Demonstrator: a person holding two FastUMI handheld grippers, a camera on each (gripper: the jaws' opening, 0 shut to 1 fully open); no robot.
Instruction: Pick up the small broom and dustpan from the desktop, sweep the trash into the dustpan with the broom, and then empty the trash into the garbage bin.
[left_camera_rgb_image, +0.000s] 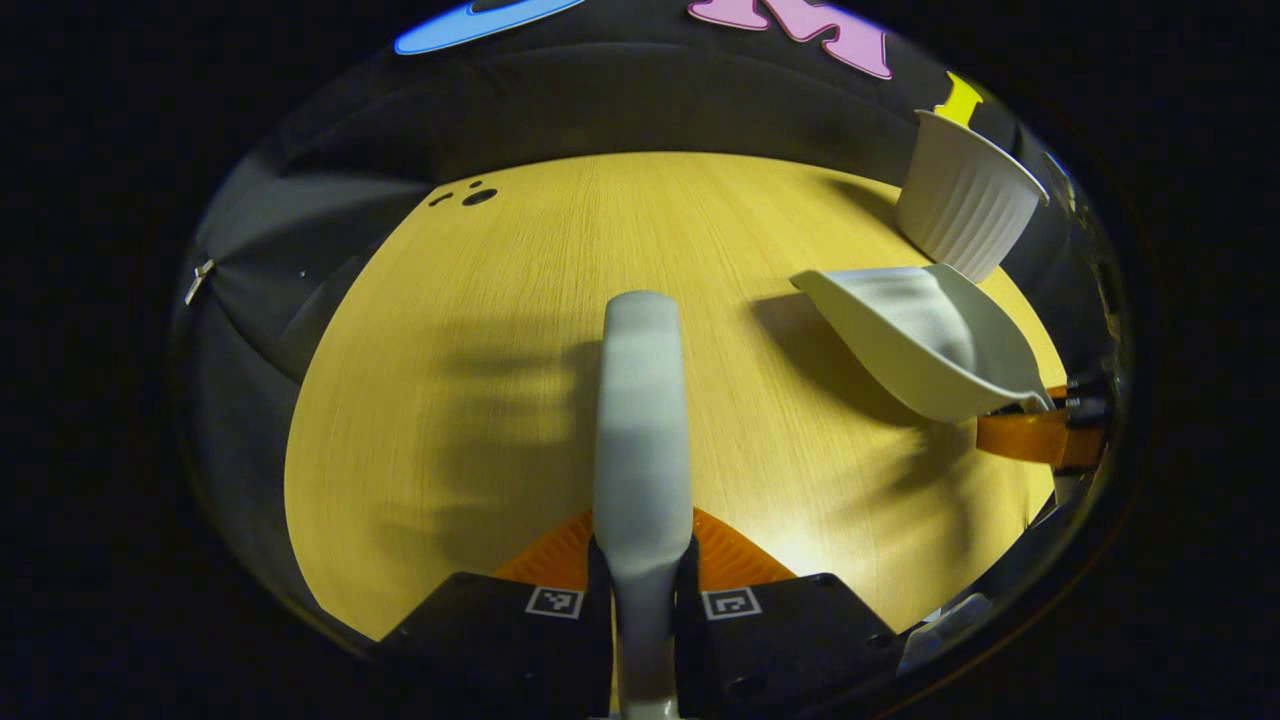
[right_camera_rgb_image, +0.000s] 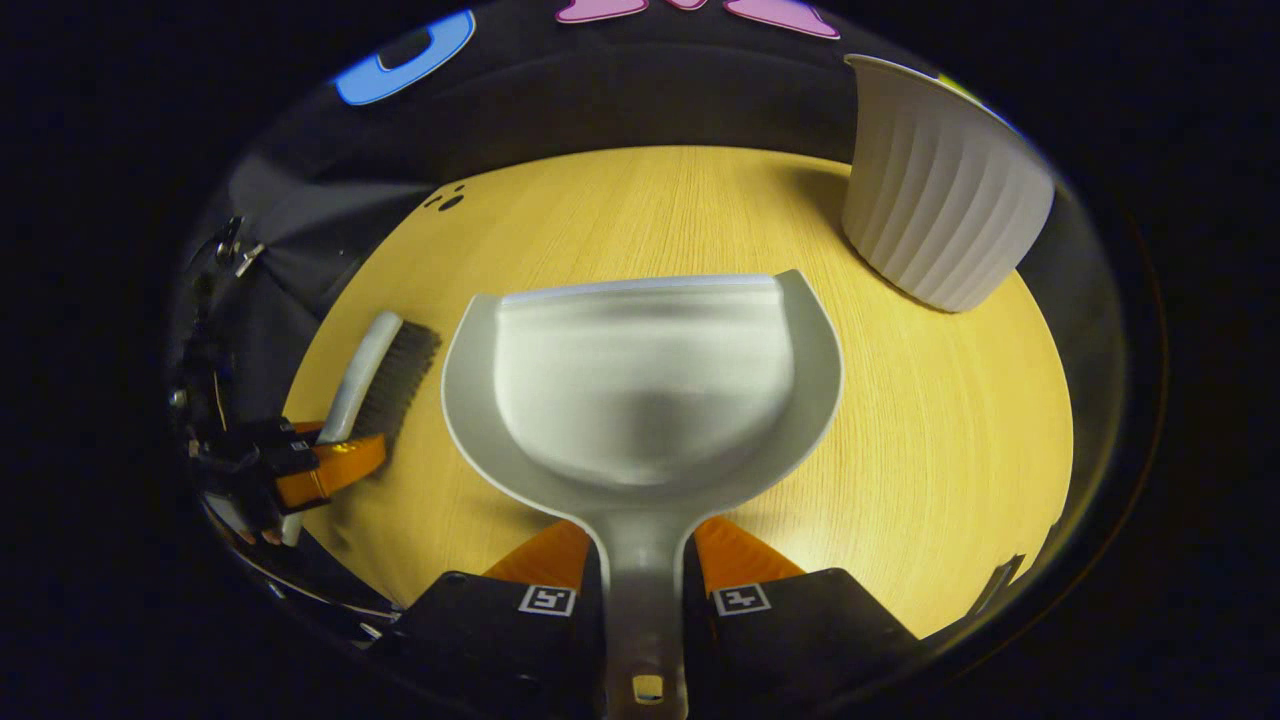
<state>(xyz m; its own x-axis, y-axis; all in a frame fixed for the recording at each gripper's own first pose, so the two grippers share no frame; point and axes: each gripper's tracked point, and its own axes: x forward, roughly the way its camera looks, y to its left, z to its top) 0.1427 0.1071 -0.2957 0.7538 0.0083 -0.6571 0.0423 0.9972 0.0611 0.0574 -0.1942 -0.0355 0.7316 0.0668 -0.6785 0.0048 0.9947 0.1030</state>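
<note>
Dustpan (right_camera_rgb_image: 640, 400), clamped by its handle in the closed right claw (right_camera_rgb_image: 642, 590) and held out ahead over the desk (right_camera_rgb_image: 950, 420), should be carried level to the bin (right_camera_rgb_image: 940, 190) ahead-right, while the left claw (left_camera_rgb_image: 640, 580) is closed on the broom (left_camera_rgb_image: 640, 400).

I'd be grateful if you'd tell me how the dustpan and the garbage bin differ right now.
The dustpan is a shallow, smooth scoop with a handle; the garbage bin is a deep, ribbed tub with none. The dustpan is clamped by its handle in the right gripper above the desktop, while the garbage bin stands upright on it, untouched. Both are pale, and no trash shows in the dustpan.
</note>
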